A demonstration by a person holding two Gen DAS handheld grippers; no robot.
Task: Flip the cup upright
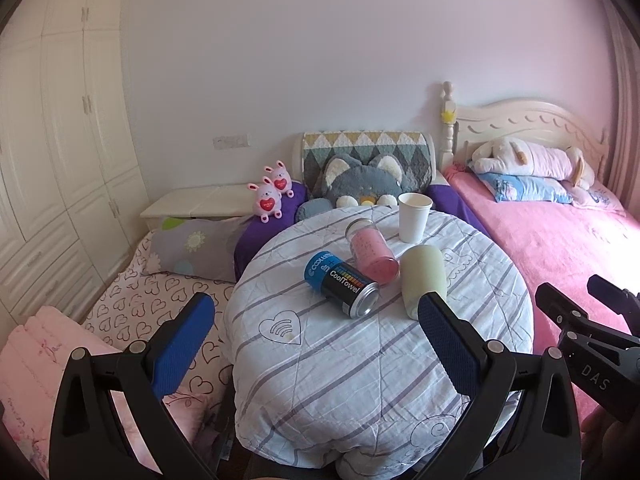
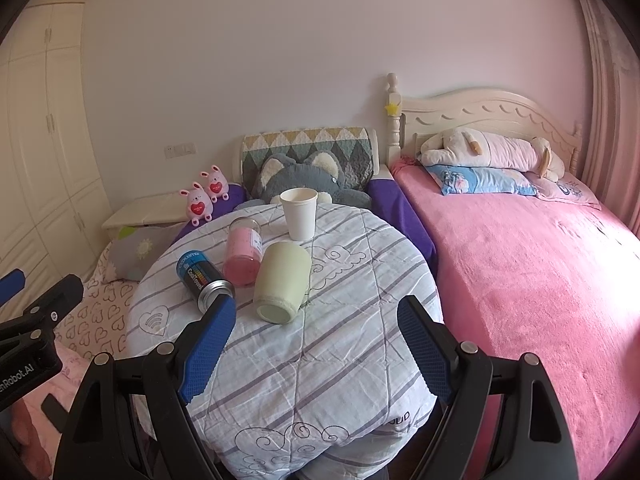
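A pale green cup (image 2: 282,284) lies on its side on the round cloth-covered table (image 2: 340,360), its flat end toward me; it also shows in the left wrist view (image 1: 423,276). My right gripper (image 2: 316,356) is open and empty, just short of the cup. My left gripper (image 1: 316,344) is open and empty above the table's near left; its right finger (image 1: 444,340) overlaps the cup's near end in view.
A blue and black CoolTowel can (image 2: 202,280) and a pink glass jar (image 2: 243,254) lie on their sides left of the cup. A white paper cup (image 2: 300,214) stands upright behind. Beds with plush toys surround the table; a pink bed (image 2: 540,280) is right.
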